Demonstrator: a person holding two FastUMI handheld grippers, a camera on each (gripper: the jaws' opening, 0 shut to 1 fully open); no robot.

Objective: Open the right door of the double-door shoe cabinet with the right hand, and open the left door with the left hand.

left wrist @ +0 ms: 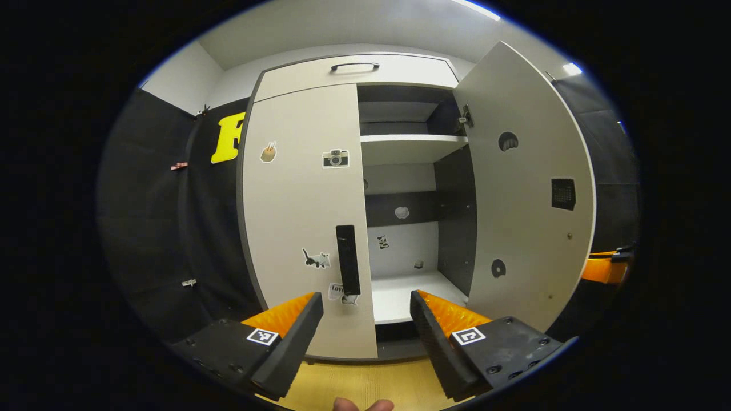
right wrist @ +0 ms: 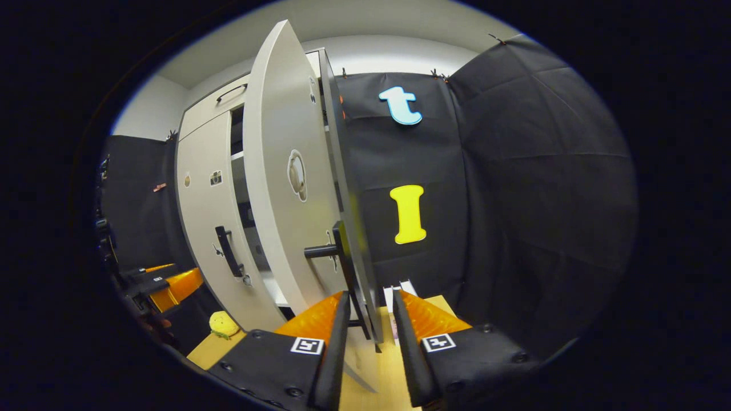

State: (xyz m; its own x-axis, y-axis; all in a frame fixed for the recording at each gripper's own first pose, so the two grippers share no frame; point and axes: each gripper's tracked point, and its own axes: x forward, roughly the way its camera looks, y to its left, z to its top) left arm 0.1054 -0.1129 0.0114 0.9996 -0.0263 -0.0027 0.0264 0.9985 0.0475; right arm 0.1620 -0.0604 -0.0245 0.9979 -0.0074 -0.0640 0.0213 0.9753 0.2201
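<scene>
Swinging wide on its hinges, the pale grey right cabinet door [left wrist: 528,188] exposes white shelves [left wrist: 412,142]; the right gripper [right wrist: 370,319] straddles its edge, jaws parted, untouching. The left gripper [left wrist: 366,319] gapes before the closed sticker-dotted left door [left wrist: 302,217] with its black bar handle [left wrist: 348,258].

walls: black cloth [right wrist: 514,171] | floor: pale wood [left wrist: 365,385] | ceiling: white [left wrist: 342,28]

We are reading only one partly hidden word, seemingly "Love", on a sticker [left wrist: 337,291] low on the left door [left wrist: 297,188].
</scene>
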